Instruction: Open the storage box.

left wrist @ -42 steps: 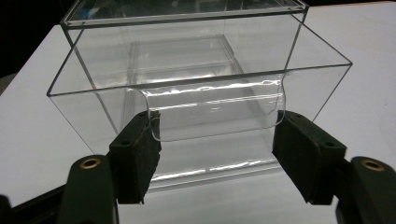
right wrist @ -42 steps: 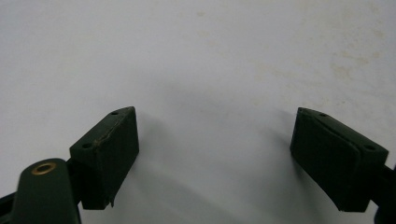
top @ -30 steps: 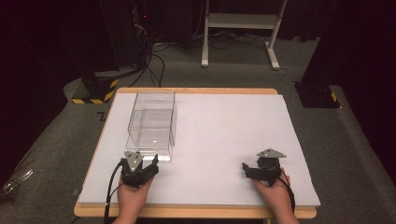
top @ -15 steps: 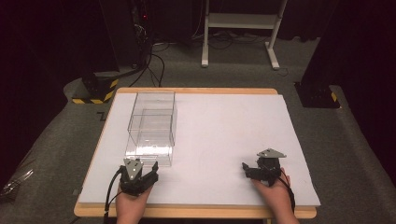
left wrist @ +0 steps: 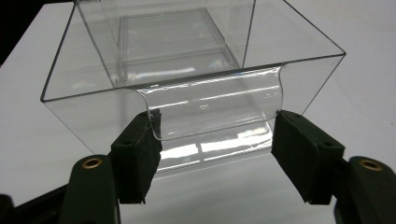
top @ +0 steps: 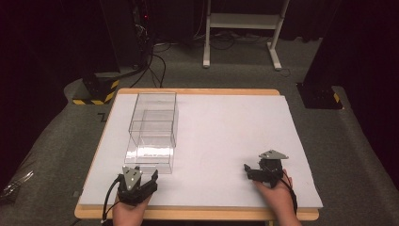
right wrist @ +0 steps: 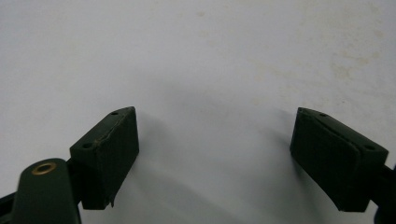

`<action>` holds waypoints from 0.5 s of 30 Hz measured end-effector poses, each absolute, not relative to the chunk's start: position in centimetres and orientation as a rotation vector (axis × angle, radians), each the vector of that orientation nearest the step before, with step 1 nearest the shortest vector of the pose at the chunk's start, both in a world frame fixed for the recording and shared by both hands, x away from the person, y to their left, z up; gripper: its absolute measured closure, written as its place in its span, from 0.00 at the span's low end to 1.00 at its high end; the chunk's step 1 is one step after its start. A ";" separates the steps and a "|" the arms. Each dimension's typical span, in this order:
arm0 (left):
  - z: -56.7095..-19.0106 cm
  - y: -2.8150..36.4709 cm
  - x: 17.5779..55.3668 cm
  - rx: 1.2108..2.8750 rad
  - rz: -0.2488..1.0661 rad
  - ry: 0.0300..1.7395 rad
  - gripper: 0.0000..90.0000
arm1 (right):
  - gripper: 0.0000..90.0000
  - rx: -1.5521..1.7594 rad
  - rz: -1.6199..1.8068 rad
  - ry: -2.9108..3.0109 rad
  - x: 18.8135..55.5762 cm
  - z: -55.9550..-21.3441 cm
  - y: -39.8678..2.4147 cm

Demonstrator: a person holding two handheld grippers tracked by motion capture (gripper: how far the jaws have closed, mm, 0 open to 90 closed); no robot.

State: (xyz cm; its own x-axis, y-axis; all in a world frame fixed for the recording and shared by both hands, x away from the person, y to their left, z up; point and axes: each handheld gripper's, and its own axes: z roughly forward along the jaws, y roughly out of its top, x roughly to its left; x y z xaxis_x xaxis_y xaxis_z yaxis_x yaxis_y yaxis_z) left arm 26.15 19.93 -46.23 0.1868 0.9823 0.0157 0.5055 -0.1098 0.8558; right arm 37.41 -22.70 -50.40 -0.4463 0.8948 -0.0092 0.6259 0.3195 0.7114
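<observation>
left gripper [top: 137, 181] jaws spread wide, just short of clear plastic box [top: 153, 134] on left side of white table [top: 226, 127], right gripper [top: 263, 170] released, over bare table, well apart from box

Clear box [left wrist: 196, 70] cropped at top.

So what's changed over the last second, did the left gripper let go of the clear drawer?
The left gripper has backed away from the clear drawer toward the table's near edge. A second ago it was right at the drawer's front; now its jaws stand open, short of the front handle lip. The drawer, its clear case and the right gripper, open over the white table, stayed put.
</observation>
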 end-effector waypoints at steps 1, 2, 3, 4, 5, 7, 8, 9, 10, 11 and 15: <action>-46.2 19.9 26.1 1.723 0.815 1.416 0.38 | 0.17 1.347 0.907 2.188 37.4 -50.4 -22.7; -46.2 20.0 26.0 1.724 0.814 1.414 0.38 | 0.17 1.349 0.907 2.189 37.4 -50.4 -22.7; -46.2 20.0 25.9 1.728 0.812 1.413 0.38 | 0.17 1.349 0.907 2.189 37.4 -50.4 -22.7; -46.2 20.1 25.8 1.732 0.809 1.413 0.38 | 0.17 1.348 0.907 2.188 37.4 -50.4 -22.7; -46.1 20.2 25.6 1.735 0.804 1.412 0.38 | 0.17 1.348 0.907 2.188 37.4 -50.4 -22.7; -46.1 20.2 25.5 1.732 0.802 1.410 0.38 | 0.17 1.348 0.907 2.188 37.4 -50.4 -22.7; -46.1 20.3 25.4 1.736 0.801 1.409 0.38 | 0.17 1.348 0.907 2.188 37.4 -50.4 -22.7; -46.1 20.3 25.3 1.732 0.800 1.408 0.38 | 0.17 1.349 0.907 2.189 37.4 -50.4 -22.7; -46.1 20.3 25.2 1.735 0.800 1.405 0.38 | 0.17 1.349 0.907 2.188 37.4 -50.4 -22.7; -46.2 20.3 25.1 1.730 0.799 1.405 0.38 | 0.17 1.349 0.906 2.189 37.4 -50.4 -22.7; -46.3 20.4 24.7 1.730 0.802 1.398 0.38 | 0.17 1.349 0.907 2.189 37.4 -50.4 -22.7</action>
State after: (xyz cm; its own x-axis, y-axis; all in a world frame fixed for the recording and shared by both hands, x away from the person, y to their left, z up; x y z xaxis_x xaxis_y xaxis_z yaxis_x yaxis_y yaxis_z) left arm 24.67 20.37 -46.27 0.2040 0.9789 0.0108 0.5031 -0.1143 0.8566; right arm 37.40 -22.69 -50.40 -0.4461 0.8949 -0.0092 0.6263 0.3195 0.7111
